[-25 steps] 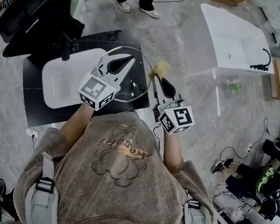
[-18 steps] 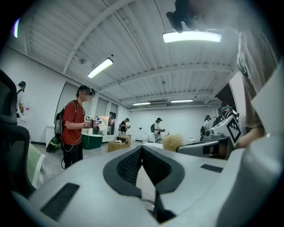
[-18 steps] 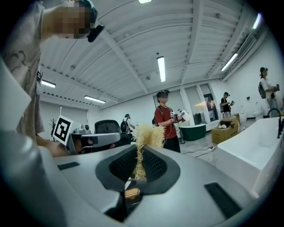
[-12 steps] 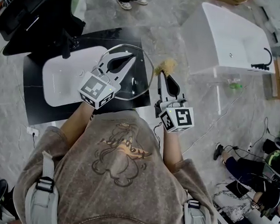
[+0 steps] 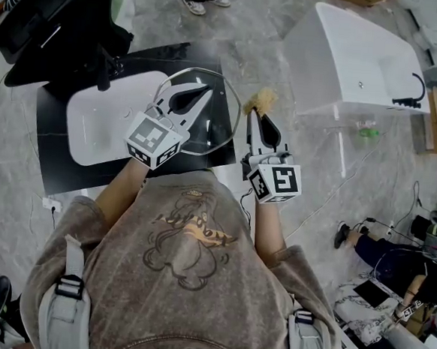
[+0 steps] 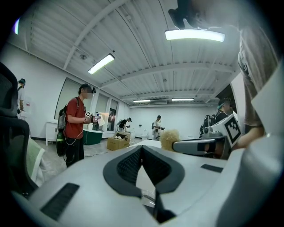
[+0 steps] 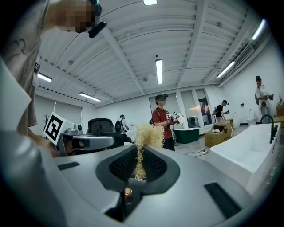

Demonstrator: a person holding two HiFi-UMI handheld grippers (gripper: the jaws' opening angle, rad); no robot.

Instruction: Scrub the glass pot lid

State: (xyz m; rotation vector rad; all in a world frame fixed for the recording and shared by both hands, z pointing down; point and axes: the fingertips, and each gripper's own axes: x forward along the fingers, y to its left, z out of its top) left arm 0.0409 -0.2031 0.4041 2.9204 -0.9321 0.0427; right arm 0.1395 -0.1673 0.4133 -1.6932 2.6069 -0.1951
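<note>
Fig.: L gripper (image 5: 202,93) clamped shut on glass pot lid (image 5: 211,126), held up left of centre. R gripper (image 5: 253,118) pinches fibre scrubber (image 5: 260,101), just right of lid. Press scrubber flat on glass, lid kept steady.

Only a narrow gap is between the round glass pot lid (image 5: 219,122) and the tan fibre scrubber (image 5: 260,100). The black office chair (image 5: 61,22) blocks the left, the white bathtub (image 5: 362,68) blocks the right. The grey marble floor (image 5: 267,38) between them is open.
</note>
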